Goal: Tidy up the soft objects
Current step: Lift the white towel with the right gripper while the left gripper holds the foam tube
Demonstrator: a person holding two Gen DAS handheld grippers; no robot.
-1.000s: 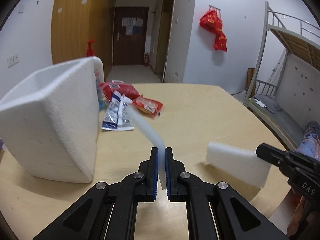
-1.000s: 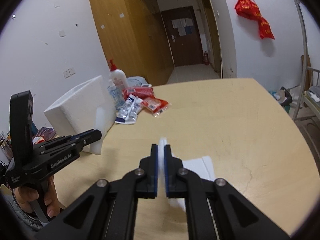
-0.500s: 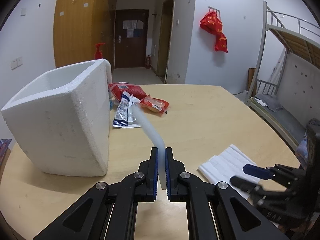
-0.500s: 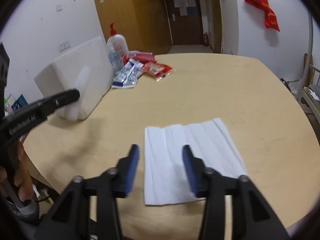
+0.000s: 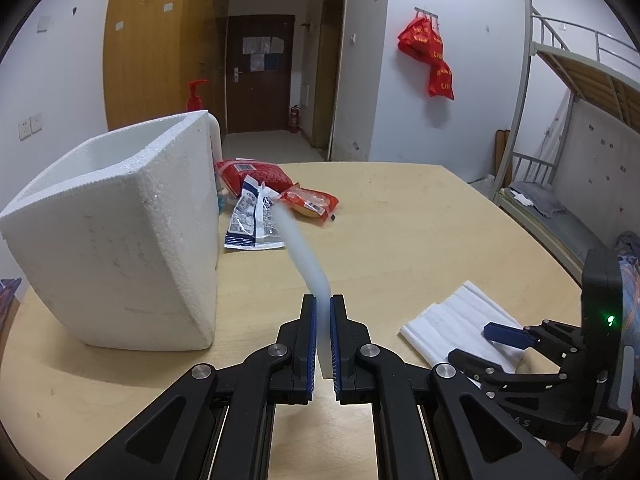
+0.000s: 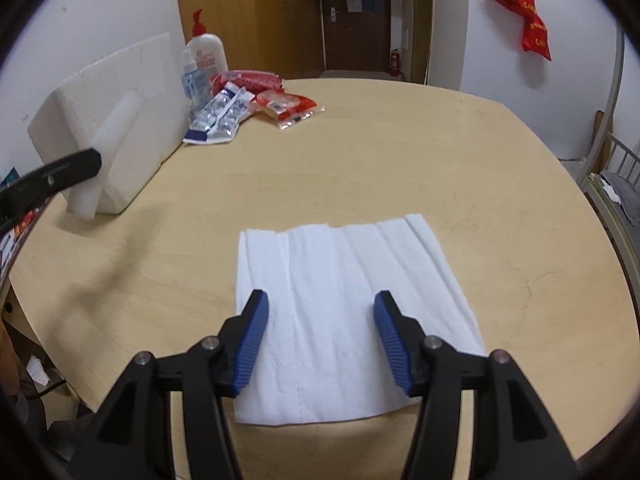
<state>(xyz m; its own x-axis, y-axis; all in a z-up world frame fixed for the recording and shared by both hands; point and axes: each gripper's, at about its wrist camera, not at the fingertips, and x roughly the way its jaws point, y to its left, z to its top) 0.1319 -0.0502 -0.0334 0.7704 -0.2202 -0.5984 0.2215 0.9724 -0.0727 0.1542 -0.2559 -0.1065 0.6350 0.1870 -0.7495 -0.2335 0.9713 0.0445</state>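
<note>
Right claw (image 6: 320,336) opened, tissue (image 6: 344,320) dropped flat

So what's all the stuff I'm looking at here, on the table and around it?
Foam box: one, white, left side of the table.
Foam strip: one, white, clamped in the left gripper, beside the box.
Tissue sheet: one, white, flat on the table under the right gripper.
Table: one, light wood.
Snack packets: a few, red, far side of the table.
Sachet pack: one, blue and white, by the box.
Pump bottle: one, white with red pump, behind the box.
Red bags: a bunch, hanging on the wall.
Bunk bed: one, metal, at right.
Door: one, dark brown, down the hall.
Left gripper: black, blue pads, shut.
Right gripper: black, blue pads, open.
</note>
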